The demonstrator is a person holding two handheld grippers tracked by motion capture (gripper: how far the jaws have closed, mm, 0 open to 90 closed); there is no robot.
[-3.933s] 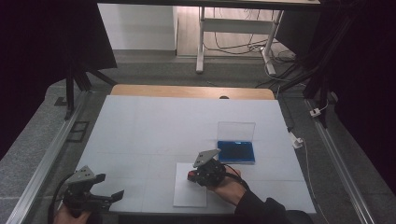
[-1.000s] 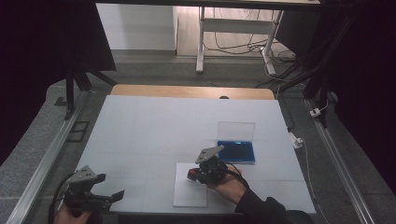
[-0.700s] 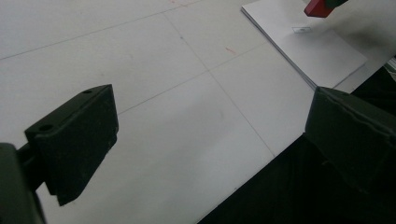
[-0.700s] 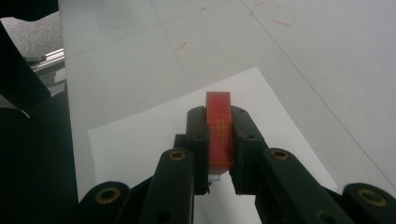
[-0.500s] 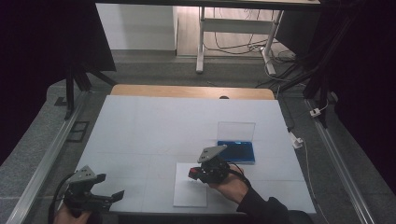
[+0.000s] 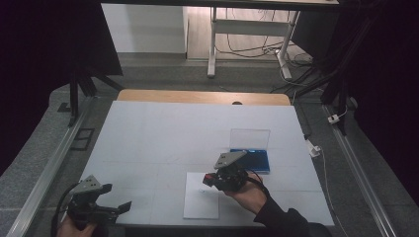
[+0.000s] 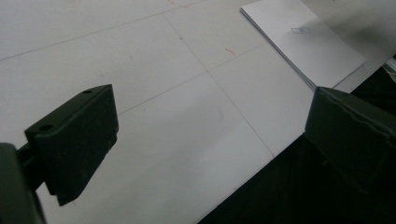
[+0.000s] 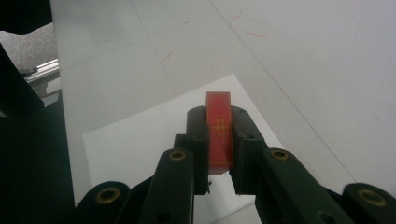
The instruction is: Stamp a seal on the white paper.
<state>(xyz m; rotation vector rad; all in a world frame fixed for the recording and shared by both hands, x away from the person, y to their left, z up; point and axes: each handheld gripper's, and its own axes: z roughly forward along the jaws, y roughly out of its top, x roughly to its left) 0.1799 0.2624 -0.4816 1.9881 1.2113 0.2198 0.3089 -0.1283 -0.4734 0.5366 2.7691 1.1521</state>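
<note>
Red stamp (image 8: pixel 219 128) clamped upright between right gripper (image 6: pixel 210 179) jaws, over white paper (image 6: pixel 201 203) on tabletop (image 6: pixel 163 133). Blue case (image 6: pixel 257 160) just beyond. Left gripper (image 6: pixel 121 208) at near edge, jaws wide, empty.

High view overhead; gripper views close, sharing paper sheet (image 6: pixel 201 196).

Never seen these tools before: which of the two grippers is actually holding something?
The right gripper, above the white sheet of paper: its jaws clamp a red block. The left gripper stands wide open.
</note>
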